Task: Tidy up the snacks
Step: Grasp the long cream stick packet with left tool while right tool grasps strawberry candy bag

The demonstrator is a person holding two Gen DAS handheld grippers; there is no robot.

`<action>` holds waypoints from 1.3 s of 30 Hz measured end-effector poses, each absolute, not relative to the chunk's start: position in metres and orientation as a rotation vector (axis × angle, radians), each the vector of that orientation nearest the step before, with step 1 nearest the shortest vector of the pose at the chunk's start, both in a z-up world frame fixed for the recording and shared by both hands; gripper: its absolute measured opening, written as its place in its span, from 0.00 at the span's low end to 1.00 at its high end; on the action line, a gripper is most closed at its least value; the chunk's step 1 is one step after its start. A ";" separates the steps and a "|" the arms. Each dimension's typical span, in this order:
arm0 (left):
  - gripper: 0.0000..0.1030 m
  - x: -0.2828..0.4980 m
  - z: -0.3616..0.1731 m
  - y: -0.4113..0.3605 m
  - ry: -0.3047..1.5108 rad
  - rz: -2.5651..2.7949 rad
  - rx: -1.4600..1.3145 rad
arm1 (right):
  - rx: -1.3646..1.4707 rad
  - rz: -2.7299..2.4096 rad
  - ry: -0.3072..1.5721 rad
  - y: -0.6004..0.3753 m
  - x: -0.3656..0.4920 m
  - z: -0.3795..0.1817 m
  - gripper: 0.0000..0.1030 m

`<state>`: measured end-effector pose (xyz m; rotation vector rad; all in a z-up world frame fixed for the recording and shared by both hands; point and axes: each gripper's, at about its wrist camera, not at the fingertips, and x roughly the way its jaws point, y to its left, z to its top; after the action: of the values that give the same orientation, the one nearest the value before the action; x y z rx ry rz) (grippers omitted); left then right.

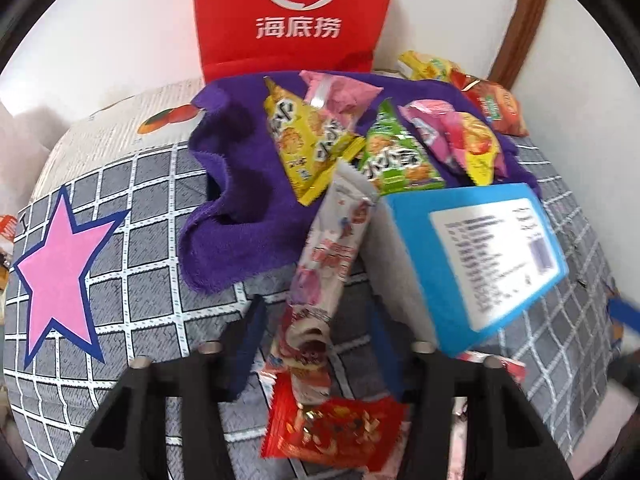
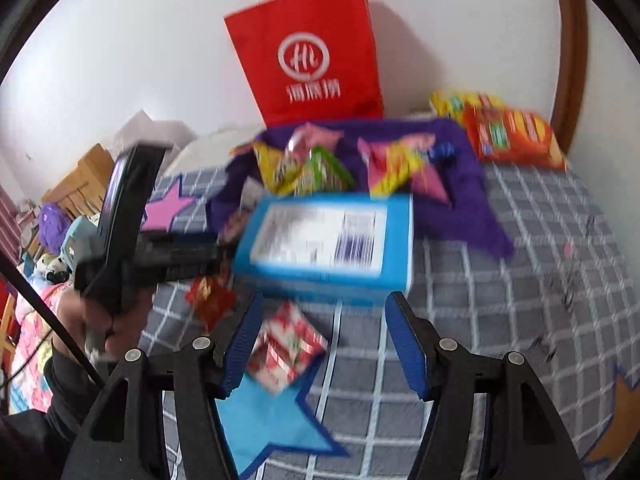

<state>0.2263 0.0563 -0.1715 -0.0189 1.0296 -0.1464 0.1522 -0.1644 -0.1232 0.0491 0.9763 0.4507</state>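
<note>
My left gripper (image 1: 316, 344) is open, its blue pads either side of a long white-and-pink snack packet (image 1: 324, 272) that lies on the grid bedsheet. A red snack packet (image 1: 332, 428) lies below it. A blue box with a white label (image 1: 480, 264) sits just right of the packet. My right gripper (image 2: 324, 344) is open, just in front of the blue box (image 2: 328, 244), above a red-white packet (image 2: 284, 344). Several snack packets lie on a purple towel (image 1: 236, 184), among them yellow (image 1: 300, 140) and green (image 1: 396, 156) ones. The left gripper also shows in the right wrist view (image 2: 160, 248).
A red paper bag (image 1: 292, 16) stands against the white wall behind the towel. An orange-red packet (image 2: 516, 140) lies at the far right by a wooden frame (image 1: 524, 20). Pink (image 1: 60, 272) and blue (image 2: 272, 424) stars are printed on the sheet. Clutter lies beyond the bed's left edge (image 2: 48, 240).
</note>
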 end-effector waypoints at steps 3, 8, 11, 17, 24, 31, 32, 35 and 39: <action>0.19 0.224 -0.171 0.061 1.018 -0.160 -0.037 | 0.084 0.447 1.033 -0.160 0.149 -0.146 0.61; 0.18 0.206 -0.151 0.077 0.970 -0.171 -0.082 | 0.091 0.431 1.096 -0.143 0.154 -0.174 0.61; 0.18 0.192 -0.138 0.090 0.934 -0.169 -0.109 | 0.101 0.431 1.127 -0.131 0.157 -0.187 0.61; 0.18 0.175 -0.127 0.107 0.901 -0.179 -0.152 | 0.068 0.367 1.118 -0.110 0.161 -0.200 0.61; 0.18 0.165 -0.125 0.119 0.892 -0.202 -0.195 | -0.053 0.292 1.065 -0.075 0.159 -0.206 0.66; 0.19 0.154 -0.123 0.125 0.887 -0.208 -0.210 | -0.143 0.281 1.004 -0.062 0.146 -0.211 0.68; 0.19 0.152 -0.123 0.125 0.886 -0.207 -0.211 | -0.160 0.300 0.999 -0.064 0.144 -0.210 0.63; 0.19 0.147 -0.123 0.126 0.886 -0.207 -0.208 | -0.180 0.352 0.999 -0.076 0.137 -0.209 0.58; 0.19 0.142 -0.125 0.124 0.886 -0.210 -0.199 | -0.222 0.408 1.019 -0.109 0.126 -0.208 0.60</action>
<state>0.1423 0.1243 -0.1247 -0.1989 0.8865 -0.2105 0.1265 -0.1092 -0.2076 -0.2216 1.0185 0.4085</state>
